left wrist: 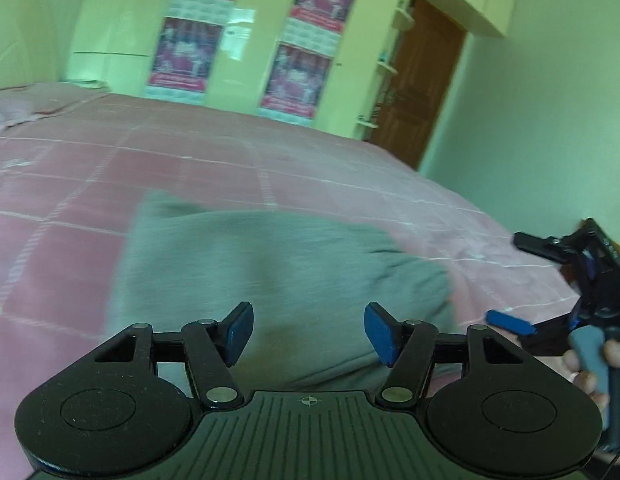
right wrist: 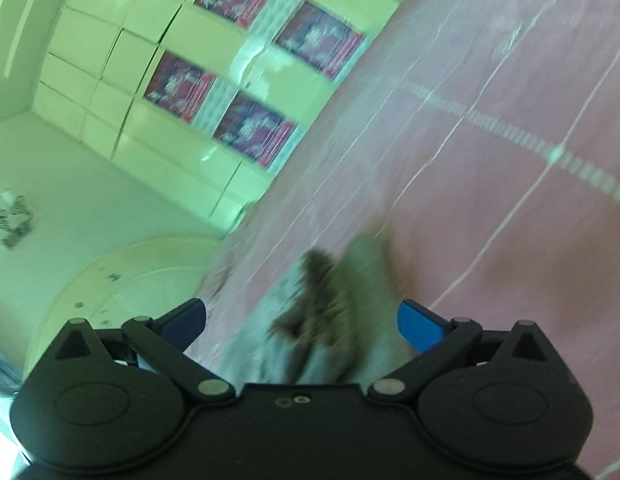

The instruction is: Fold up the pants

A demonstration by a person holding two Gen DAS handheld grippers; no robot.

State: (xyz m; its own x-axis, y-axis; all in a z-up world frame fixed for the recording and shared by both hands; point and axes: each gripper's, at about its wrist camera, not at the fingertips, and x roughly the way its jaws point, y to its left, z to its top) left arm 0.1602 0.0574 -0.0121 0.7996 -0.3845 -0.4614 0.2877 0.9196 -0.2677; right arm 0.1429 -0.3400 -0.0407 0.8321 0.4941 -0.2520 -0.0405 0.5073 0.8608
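Grey pants lie folded into a compact pile on the pink checked bedspread. My left gripper is open and empty, hovering just above the near edge of the pants. My right gripper is open and empty, with a blurred bunched end of the pants between and beyond its fingers. The right gripper also shows in the left wrist view at the far right, beside the pants, held by a hand.
The bed fills most of both views. A pale green wardrobe with pink posters stands behind the bed, and a brown door is at the back right. A crumpled pink pillow or sheet lies at the far left.
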